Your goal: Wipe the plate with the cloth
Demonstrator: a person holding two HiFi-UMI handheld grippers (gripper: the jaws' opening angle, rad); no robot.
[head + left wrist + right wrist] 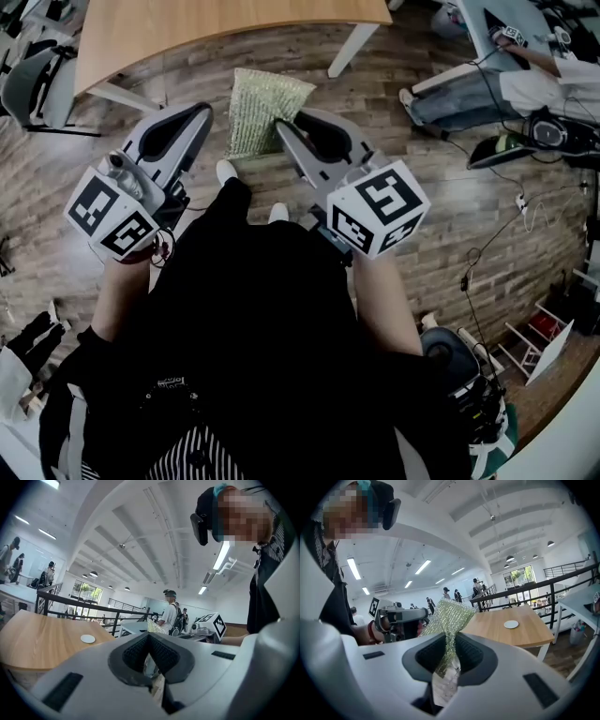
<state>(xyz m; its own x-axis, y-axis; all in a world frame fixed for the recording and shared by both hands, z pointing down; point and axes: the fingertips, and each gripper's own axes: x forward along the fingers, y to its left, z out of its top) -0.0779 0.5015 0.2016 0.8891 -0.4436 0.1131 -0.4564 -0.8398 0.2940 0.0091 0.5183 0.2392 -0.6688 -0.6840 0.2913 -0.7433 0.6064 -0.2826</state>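
Note:
A green mesh cloth [255, 111] hangs over the wooden floor, its edge pinched in my right gripper [279, 125]. In the right gripper view the cloth [451, 620] rises from between the shut jaws of that gripper [450, 641]. My left gripper [204, 111] is raised beside it, left of the cloth and apart from it. Its jaws [149, 637] look shut with nothing between them. A small white plate [511, 624] lies on the wooden table [501, 632] ahead, also seen as the plate [87, 639] in the left gripper view.
The wooden table [225, 28] with white legs stands just ahead of my feet. A grey chair [33, 84] is at the far left. A seated person [525, 89], cables and gear [469, 366] fill the right side. A black railing [75, 606] runs behind the table.

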